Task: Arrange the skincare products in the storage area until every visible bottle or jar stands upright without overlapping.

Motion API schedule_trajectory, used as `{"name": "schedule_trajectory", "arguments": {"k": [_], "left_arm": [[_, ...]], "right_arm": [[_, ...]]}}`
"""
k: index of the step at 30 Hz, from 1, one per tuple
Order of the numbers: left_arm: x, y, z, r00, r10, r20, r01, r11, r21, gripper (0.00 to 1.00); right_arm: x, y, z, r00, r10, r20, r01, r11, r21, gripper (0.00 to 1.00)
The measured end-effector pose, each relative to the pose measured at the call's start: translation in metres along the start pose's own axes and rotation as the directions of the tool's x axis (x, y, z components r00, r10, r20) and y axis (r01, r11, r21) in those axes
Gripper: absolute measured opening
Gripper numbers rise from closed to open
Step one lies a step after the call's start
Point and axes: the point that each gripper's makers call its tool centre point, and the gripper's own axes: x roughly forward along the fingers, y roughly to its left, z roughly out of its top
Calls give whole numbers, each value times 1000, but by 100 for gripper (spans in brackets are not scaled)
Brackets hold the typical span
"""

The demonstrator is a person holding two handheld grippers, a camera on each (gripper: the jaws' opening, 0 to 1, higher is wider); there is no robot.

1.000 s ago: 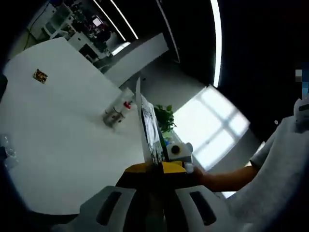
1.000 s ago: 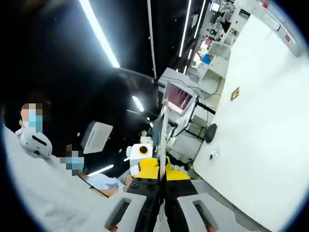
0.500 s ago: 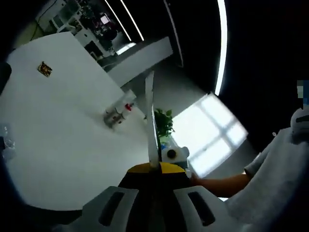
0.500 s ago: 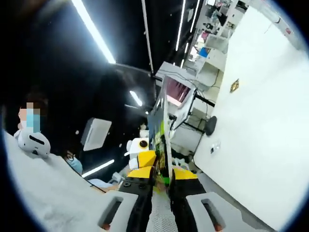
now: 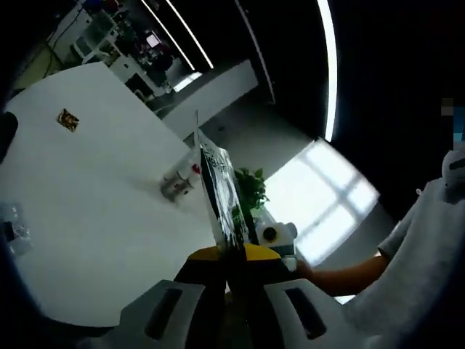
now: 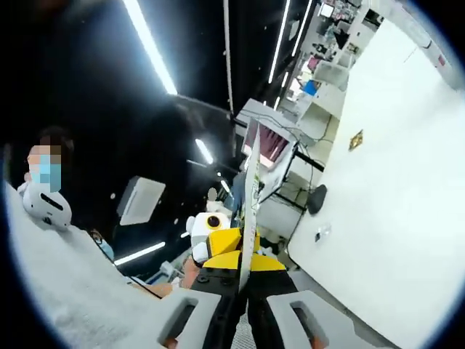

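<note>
Wall, plain white and broad, takes up the left of the left gripper view and appears again at the right of the right gripper view; both cameras point upward toward a dark ceiling with long bright light strips. A person's pale grey sleeve comes in from the right of the left gripper view, with a bare forearm beside it, and a grey-clothed shoulder fills the lower left of the right gripper view.

The left gripper, yellow-tipped with pale grey housings, has its jaws pressed together on a thin flat printed card that rises from between them, seen almost edge-on with dark and green print on one face. The right gripper likewise pinches a thin flat card, seen edge-on as a pale sliver.

On the white wall in the left gripper view are a small silvery fitting with a red spot and a small brown-and-gold sticker. No skincare bottles or jars can be made out; the storage area lies outside what the cameras face.
</note>
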Motion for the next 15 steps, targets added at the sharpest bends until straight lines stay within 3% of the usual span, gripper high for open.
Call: {"name": "schedule_trajectory", "arguments": {"k": [2,5,11,13,15], "left_arm": [[1,0,-1,1000,13,-3,-13,998,64,6],[2,-4,1,1000,16,4,-17,995,94,9],[-4,0,11,998,66,21,-69,981,179,10],[-8,16,7,984,176,-10,-169,958,234,9],[-9,27,1,967,252,-48,-221,914,340,11]], "right_arm": [[-2,1,2,1000,-6,-17,5,997,-71,0],[-3,5,8,1000,-2,-23,0,996,-89,0],[-14,0,37,997,-12,70,20,994,-106,0],[-18,-3,44,997,-18,77,27,993,-112,0],[-20,-9,48,997,-45,65,54,989,-138,0]]}}
